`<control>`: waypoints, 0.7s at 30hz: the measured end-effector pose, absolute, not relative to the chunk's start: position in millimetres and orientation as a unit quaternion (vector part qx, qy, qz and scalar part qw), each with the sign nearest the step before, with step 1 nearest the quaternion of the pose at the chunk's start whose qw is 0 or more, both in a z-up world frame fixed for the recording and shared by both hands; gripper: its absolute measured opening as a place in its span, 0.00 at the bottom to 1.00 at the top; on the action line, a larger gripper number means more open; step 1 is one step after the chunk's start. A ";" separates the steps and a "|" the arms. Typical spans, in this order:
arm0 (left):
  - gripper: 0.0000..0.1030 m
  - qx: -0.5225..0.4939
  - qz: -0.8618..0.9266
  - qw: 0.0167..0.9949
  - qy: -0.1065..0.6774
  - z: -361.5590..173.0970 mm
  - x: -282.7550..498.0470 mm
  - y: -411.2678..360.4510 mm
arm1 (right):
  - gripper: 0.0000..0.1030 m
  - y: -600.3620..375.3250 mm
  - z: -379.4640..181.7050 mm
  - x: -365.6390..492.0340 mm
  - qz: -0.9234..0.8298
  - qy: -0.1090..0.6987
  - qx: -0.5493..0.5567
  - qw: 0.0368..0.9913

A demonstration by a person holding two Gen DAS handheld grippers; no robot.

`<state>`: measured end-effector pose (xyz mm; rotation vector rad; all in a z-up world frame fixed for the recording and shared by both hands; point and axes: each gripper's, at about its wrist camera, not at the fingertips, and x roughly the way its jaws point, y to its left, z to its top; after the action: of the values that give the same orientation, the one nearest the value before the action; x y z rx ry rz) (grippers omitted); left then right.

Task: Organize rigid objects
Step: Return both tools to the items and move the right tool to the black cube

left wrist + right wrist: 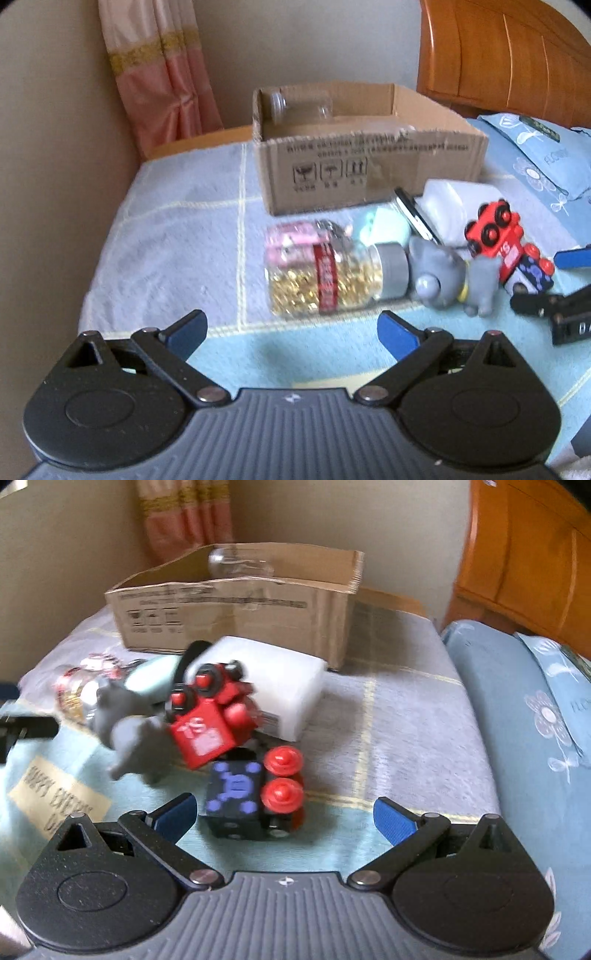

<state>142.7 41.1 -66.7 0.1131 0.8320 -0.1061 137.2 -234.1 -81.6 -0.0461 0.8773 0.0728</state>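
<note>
1. left gripper (291, 330): jaws spread wide, nothing between them, poised just short of a jar of gold beads (325, 278) lying on its side on the bedspread (177, 229).
2. right gripper (284, 812): jaws spread, black cube of a red toy train (236, 790) lies between the fingers, untouched.
3. cardboard box (369, 166) behind the clutter holds 1 clear jar (299, 105).
4. grey toy animal (443, 280) lies beside the bead jar's cap.

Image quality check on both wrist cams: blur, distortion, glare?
Left wrist: fisheye bends the frame edges, corners vignetted; the jar of gold bits and grey toy are smeared, while the left gripper is sharp. Right wrist: heavier smear on the red toy train and cardboard box, print unreadable; the right gripper is crisp. Soft daylight, no harsh glare.
</note>
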 end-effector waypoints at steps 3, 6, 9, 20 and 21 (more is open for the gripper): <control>0.95 0.057 -0.057 0.910 0.406 -72.8 140.4 36.6 | 1.00 -248.1 -83.6 133.2 0.020 0.418 -0.017 0.908; 0.95 0.057 -0.060 0.910 0.407 -76.8 140.7 32.7 | 1.00 -261.2 -83.8 129.6 0.005 0.415 -0.009 0.910; 0.95 0.060 -0.069 0.910 0.405 -78.7 141.6 28.4 | 1.00 -266.6 -85.1 126.7 0.009 0.408 -0.012 0.913; 0.95 0.101 -0.099 0.907 0.397 -68.2 127.3 24.4 | 1.00 -254.8 -88.5 129.2 0.078 0.378 -0.042 0.922; 0.95 0.100 -0.106 0.906 0.397 -67.0 126.0 24.7 | 0.99 -254.1 -88.5 130.5 0.088 0.374 -0.047 0.922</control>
<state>126.0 24.7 -67.0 0.2073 0.8208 -0.2194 130.5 -254.1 -88.5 -0.0957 0.7673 0.1806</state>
